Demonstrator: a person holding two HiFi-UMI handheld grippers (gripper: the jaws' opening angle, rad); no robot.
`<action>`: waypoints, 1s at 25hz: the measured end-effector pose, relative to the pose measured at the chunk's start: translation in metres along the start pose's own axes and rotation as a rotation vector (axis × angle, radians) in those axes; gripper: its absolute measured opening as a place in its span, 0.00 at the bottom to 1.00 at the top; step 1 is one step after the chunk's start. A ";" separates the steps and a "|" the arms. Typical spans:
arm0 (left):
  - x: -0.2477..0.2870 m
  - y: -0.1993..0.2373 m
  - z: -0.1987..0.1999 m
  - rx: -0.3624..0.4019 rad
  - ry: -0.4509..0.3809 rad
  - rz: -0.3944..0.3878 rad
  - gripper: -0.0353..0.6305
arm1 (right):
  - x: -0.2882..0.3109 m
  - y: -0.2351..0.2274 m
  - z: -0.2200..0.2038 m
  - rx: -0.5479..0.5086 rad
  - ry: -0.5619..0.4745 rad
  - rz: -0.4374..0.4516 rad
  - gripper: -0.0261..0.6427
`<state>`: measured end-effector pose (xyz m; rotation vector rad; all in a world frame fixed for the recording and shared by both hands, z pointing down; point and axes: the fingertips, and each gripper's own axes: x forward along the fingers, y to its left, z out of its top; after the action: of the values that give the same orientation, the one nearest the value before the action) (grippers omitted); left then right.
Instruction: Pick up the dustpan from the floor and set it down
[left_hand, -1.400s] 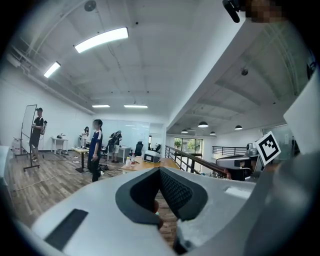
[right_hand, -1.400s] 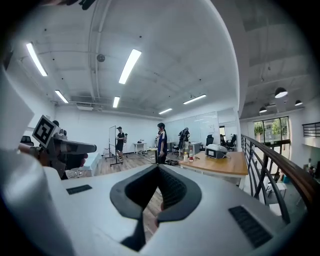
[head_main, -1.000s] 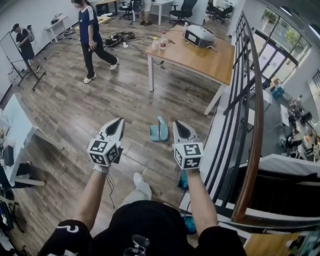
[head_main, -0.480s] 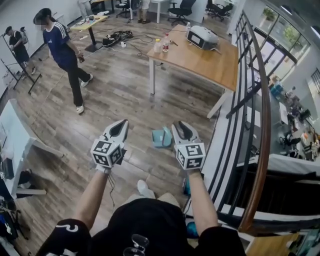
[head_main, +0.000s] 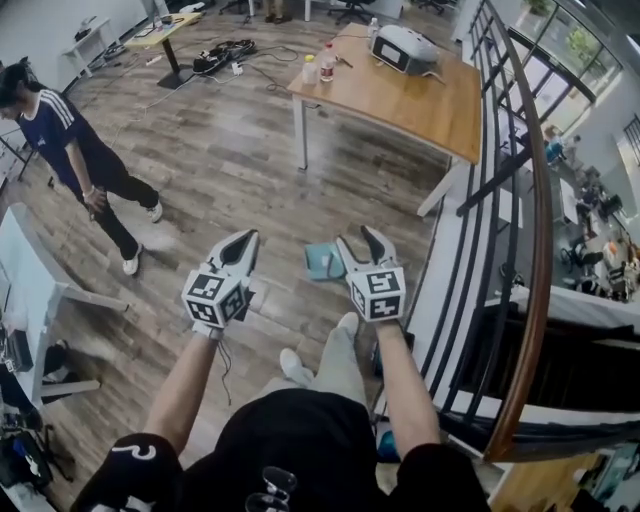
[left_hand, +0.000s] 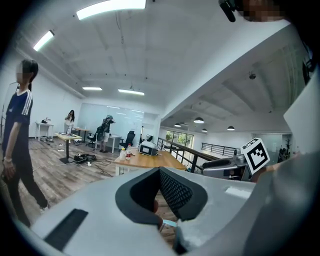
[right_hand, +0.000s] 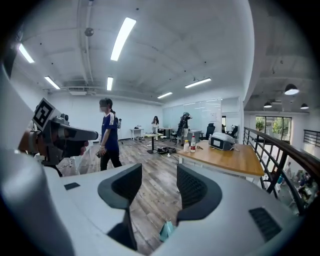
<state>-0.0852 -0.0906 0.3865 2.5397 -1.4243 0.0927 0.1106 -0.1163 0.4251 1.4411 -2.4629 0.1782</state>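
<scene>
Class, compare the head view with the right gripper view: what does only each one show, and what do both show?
Only the head view: the wearer's arms and legs, and the marker cube on the right claw. Only the right gripper view: the ceiling lights, and that claw's jaws seen from behind, apart, having just been opening, gripping nothing. Both: the teal dustpan on the floor, the wooden table, the railing and a person in navy.

I can read no words, numbers or brands here. The only printed signs are black-and-white square markers on the cubes of the left gripper (head_main: 243, 240) and right gripper (head_main: 359, 238). The labels of the bottles (head_main: 326, 72) on the table (head_main: 400, 100) are too small for me to read.
</scene>
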 end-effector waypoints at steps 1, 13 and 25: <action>0.006 0.001 -0.003 -0.003 0.002 0.000 0.05 | 0.007 -0.004 -0.005 -0.003 0.011 0.002 0.34; 0.088 0.023 -0.052 -0.048 0.053 0.010 0.05 | 0.108 -0.035 -0.093 0.002 0.171 0.108 0.39; 0.149 0.065 -0.153 -0.132 0.146 0.045 0.05 | 0.186 -0.043 -0.226 0.000 0.361 0.163 0.39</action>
<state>-0.0528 -0.2127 0.5711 2.3442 -1.3839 0.1813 0.1025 -0.2375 0.6954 1.0935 -2.2759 0.4313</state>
